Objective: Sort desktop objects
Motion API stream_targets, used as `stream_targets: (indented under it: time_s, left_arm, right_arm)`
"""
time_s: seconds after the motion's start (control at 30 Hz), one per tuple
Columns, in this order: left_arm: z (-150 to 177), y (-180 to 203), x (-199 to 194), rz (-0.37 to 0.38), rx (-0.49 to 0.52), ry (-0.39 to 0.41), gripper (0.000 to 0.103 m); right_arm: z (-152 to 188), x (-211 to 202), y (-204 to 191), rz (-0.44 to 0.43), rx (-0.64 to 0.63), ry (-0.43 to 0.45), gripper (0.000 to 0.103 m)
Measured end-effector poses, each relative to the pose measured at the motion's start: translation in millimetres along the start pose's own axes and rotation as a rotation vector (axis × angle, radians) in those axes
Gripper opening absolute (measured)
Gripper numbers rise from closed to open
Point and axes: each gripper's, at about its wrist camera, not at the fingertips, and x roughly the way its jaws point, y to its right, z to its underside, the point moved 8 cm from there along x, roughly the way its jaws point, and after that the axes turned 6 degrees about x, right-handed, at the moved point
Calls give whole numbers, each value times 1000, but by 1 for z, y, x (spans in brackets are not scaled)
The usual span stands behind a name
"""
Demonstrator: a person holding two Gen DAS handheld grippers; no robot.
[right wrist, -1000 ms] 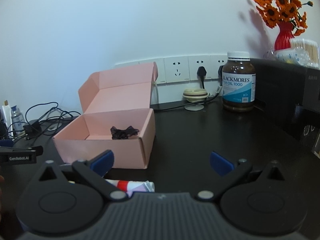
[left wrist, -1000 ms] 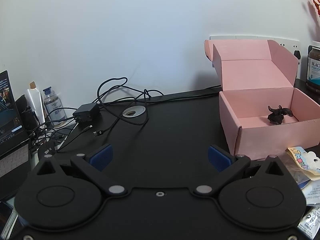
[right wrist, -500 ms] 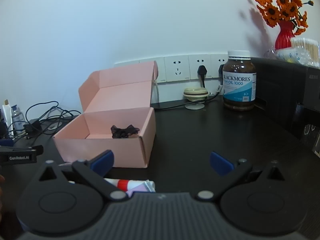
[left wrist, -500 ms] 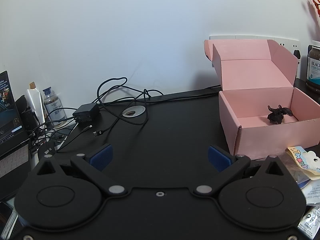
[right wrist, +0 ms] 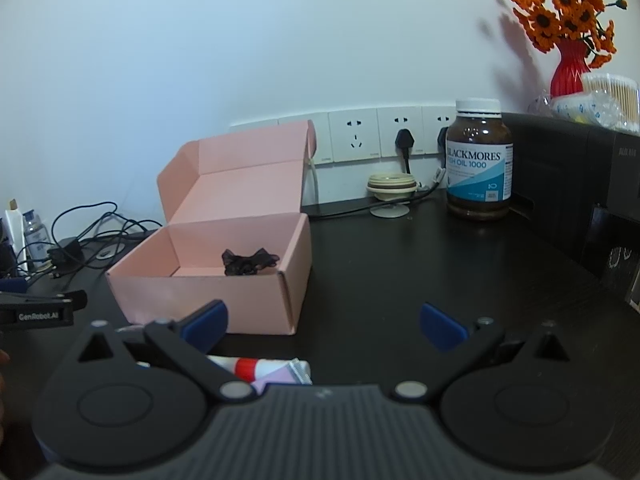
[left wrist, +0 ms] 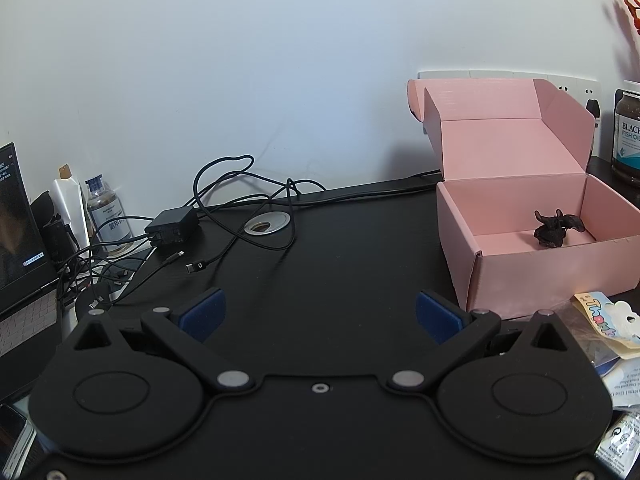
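Both grippers spread wide and empty: right gripper [right wrist: 323, 322] sits nearest the red-and-white tube [right wrist: 264, 369], which lies left-to-right just below its left finger, near the pink box [right wrist: 208, 300]; left gripper [left wrist: 319, 315] faces bare desk [left wrist: 320, 256], packets [left wrist: 600, 320] at right.

Black cables [left wrist: 224, 216] and a charger brick [left wrist: 173, 225] tangle at the worktop [left wrist: 340, 260] rear-left. Wall sockets [right wrist: 378, 138] behind; red vase of orange flowers [right wrist: 568, 36] far right.

Bow [right wrist: 249, 261] in box [right wrist: 200, 296] (tube [right wrist: 260, 368] before)
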Motion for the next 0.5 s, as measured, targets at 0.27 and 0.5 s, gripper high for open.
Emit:
stream_targets:
  time_s: [0.27,0.5]
  left_arm:
    - [0,0,0,-2,2,0,103]
    - [0,1,0,-3,2,-1,103]
  right_arm:
    - [0,-1,1,-2,-3,1,102]
    - [0,0,2,2,1,1,102]
